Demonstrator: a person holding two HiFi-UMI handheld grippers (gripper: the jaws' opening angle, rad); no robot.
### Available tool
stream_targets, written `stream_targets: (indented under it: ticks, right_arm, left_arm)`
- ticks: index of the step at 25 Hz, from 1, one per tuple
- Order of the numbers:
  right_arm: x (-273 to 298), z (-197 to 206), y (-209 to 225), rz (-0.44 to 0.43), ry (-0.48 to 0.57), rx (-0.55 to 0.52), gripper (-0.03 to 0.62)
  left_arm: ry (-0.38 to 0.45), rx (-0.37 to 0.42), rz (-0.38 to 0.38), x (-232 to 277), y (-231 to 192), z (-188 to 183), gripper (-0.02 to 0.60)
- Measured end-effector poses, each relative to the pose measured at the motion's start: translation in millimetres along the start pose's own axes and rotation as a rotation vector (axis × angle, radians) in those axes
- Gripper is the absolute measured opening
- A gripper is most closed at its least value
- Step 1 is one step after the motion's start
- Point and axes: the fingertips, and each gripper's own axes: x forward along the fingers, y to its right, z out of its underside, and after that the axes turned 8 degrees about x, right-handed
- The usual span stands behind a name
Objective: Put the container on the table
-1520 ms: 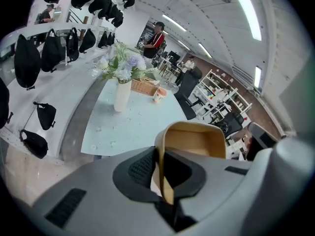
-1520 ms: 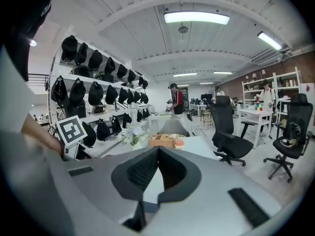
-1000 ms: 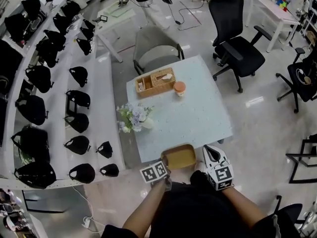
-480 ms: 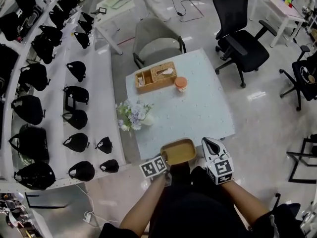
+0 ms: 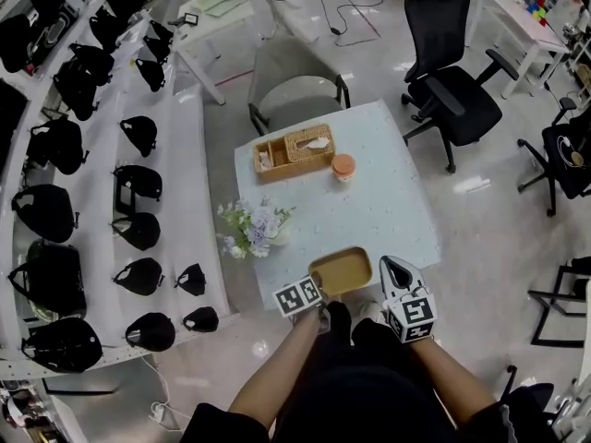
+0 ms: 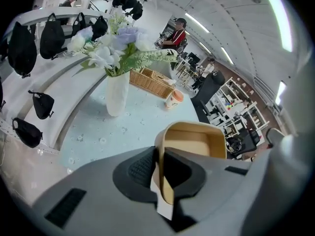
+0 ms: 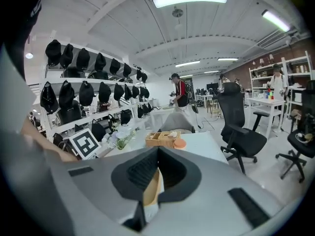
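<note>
Container [image 5: 340, 271] farther over table [image 5: 369, 212]; left hand-held gripper [image 5: 319, 292], right hand-held gripper [image 5: 381, 270] tight on it

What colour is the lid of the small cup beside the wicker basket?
Orange, clearest in the head view: small cup's lid.

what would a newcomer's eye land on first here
The tan container stands out, its rim pinched in the fingers of the left gripper and the right gripper, at the near edge of the pale blue table. Next come the rows of black bags on the white shelves at the left, and the vase of flowers at the table's left edge.
</note>
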Motion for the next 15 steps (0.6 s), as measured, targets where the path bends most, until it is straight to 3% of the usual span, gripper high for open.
stream_targets:
  ticks: [5, 12, 15]
  right_arm:
    - [26, -3, 7, 0.020, -0.015, 0.002, -0.002]
    - [65, 2, 11, 0.017, -0.054, 0.013, -0.002]
    - [77, 6, 15, 0.016, -0.077, 0.021, -0.002]
  left_arm:
    - [0.012, -0.004, 0.001, 30, -5, -24, 0.026]
    - [0.019, -0.090, -0.006, 75, -16, -45, 0.026]
    - [0.007, -0.088, 0.005, 95, -15, -49, 0.026]
